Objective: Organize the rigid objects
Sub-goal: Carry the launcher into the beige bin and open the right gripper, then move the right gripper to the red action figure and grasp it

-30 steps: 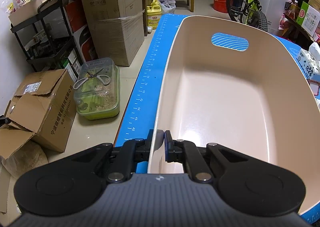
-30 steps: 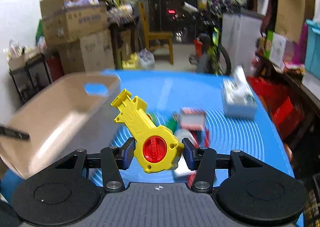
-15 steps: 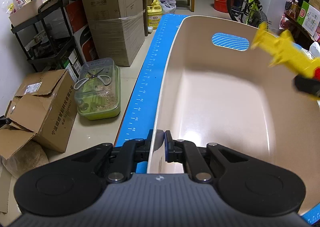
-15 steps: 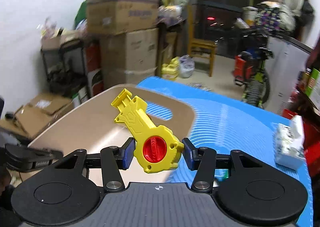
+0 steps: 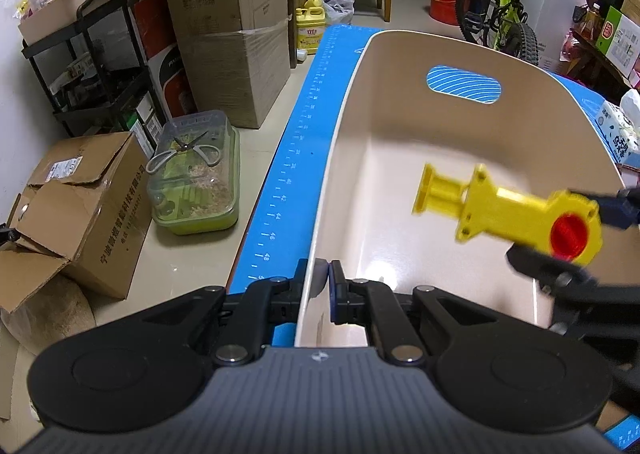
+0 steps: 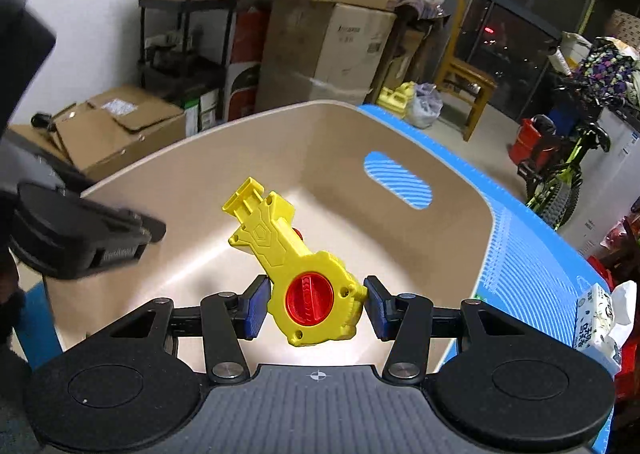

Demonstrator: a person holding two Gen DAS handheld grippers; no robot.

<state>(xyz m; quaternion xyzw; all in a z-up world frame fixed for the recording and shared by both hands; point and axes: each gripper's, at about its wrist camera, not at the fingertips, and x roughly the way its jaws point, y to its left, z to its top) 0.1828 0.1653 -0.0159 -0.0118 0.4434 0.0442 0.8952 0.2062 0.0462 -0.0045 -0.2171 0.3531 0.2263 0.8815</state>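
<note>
A beige plastic bin [image 5: 400, 157] stands on the blue mat [image 5: 296, 141]; it also shows in the right wrist view [image 6: 400, 238]. My left gripper [image 5: 322, 286] is shut on the bin's near rim. My right gripper [image 6: 316, 304] is shut on a yellow toy launcher with a red dial [image 6: 304, 278] and holds it above the inside of the bin. The launcher also shows in the left wrist view [image 5: 508, 209], over the bin's right side. The bin floor looks bare.
Cardboard boxes [image 5: 228, 25], a black shelf cart [image 5: 92, 65] and a clear green-bottomed container with scissors [image 5: 192, 173] stand on the floor left of the table. A tissue pack [image 6: 600, 318] lies on the mat to the right. A bicycle [image 5: 504, 17] is behind.
My right gripper has carried the yellow launcher left from over the mat to inside the bin's opening and lower. My left gripper has kept its hold on the rim.
</note>
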